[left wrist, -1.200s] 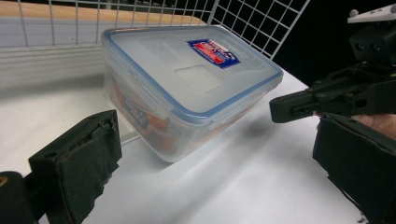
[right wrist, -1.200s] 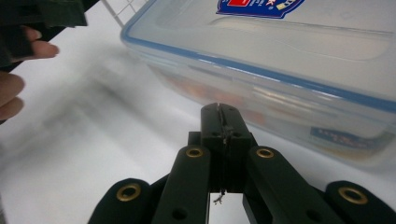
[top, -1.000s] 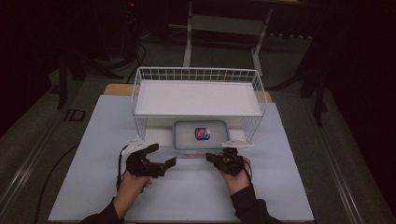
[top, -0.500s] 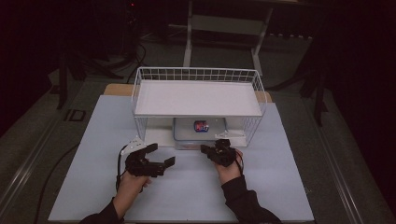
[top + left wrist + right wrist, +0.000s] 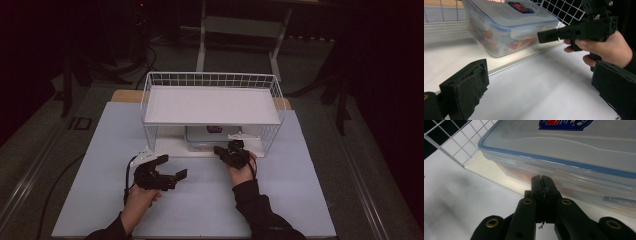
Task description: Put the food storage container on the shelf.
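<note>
- Fingertips (image 5: 543, 185) of your right gripper (image 5: 543, 180) were pressed together with nothing between them, their tips against the front wall of the clear plastic box (image 5: 574, 157), just under its blue-edged lid (image 5: 564, 142).
- From the left gripper view, that same right gripper (image 5: 547, 36) showed as one closed black bar, meeting the near end of the box (image 5: 506, 27) at its latch flap; your right hand (image 5: 604, 50) was wrapped round the gripper body.
- Your left gripper (image 5: 172, 167) had its jaws spread wide, empty; its two padded fingers (image 5: 465, 87) stood at opposite sides of the left gripper view, above the white table mat (image 5: 200, 200).
- Left gripper sat well apart from the box, out on the mat in front of the rack.
- Box (image 5: 212, 135) stood on the lower level of the white wire rack (image 5: 212, 100), under the upper shelf, near the front edge and a little right of centre.
- Lid was on; a red and blue label (image 5: 520, 7) lay on top. Orange and red contents showed through the wall, too blurred to identify.
- Box looked level on the shelf board.
- Your right hand (image 5: 240, 167) was at the rack's front edge in the high view, gripper pointing in under the shelf.
</note>
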Demonstrator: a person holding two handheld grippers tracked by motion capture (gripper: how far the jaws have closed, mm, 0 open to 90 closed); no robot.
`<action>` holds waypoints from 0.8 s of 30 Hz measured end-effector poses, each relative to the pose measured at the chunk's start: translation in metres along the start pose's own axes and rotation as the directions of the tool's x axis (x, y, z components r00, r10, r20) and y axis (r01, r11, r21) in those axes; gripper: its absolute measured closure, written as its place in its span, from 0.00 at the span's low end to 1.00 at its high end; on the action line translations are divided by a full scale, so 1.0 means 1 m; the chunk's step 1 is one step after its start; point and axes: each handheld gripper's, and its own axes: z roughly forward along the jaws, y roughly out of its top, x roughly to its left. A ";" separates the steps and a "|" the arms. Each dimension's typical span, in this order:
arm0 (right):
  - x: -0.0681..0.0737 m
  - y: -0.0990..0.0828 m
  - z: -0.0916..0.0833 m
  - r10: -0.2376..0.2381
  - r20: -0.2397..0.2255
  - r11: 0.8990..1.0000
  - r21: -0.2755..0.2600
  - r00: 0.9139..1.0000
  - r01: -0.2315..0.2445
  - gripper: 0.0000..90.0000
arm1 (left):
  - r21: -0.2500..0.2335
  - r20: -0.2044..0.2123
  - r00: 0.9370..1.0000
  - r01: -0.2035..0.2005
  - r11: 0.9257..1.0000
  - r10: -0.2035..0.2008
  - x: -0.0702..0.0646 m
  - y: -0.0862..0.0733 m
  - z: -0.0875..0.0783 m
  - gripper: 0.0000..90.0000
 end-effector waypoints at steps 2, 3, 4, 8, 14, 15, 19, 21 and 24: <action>-0.002 0.003 0.002 0.012 0.007 1.000 -0.005 1.000 -0.012 0.99 | 0.002 0.002 1.000 0.005 1.000 -0.005 0.000 0.000 0.000 0.01; -0.003 0.004 0.003 0.015 0.010 1.000 -0.008 1.000 -0.015 0.99 | 0.002 0.002 1.000 0.005 1.000 -0.005 0.000 0.000 0.000 0.01; -0.004 0.005 0.004 0.023 0.008 1.000 -0.013 1.000 -0.023 0.99 | 0.002 0.001 1.000 0.004 1.000 -0.004 0.000 0.000 -0.001 0.01; -0.002 0.007 0.007 0.010 0.009 1.000 -0.006 1.000 -0.010 0.98 | -0.001 0.001 1.000 0.007 1.000 -0.007 0.001 0.000 -0.001 0.01; 0.000 0.008 0.011 0.004 -0.001 1.000 -0.004 1.000 -0.004 0.95 | 0.002 0.003 1.000 0.001 1.000 -0.001 0.001 0.000 -0.001 0.01; 0.001 0.007 0.011 0.008 -0.003 1.000 -0.006 1.000 -0.008 0.94 | 0.000 0.003 1.000 0.002 1.000 -0.002 0.001 0.000 -0.001 0.01; 0.007 0.003 0.008 -0.018 -0.010 1.000 -0.007 1.000 0.018 0.86 | -0.003 0.001 1.000 -0.005 1.000 0.005 0.000 0.001 -0.002 0.01; 0.008 0.002 0.006 -0.028 -0.021 1.000 -0.012 0.999 0.027 0.79 | 0.001 0.003 1.000 -0.018 1.000 0.018 -0.002 0.002 -0.004 0.01; 0.012 -0.001 0.000 -0.050 -0.041 0.999 -0.017 0.998 0.050 0.67 | -0.003 0.004 0.999 -0.039 0.999 0.039 -0.004 0.005 -0.007 0.01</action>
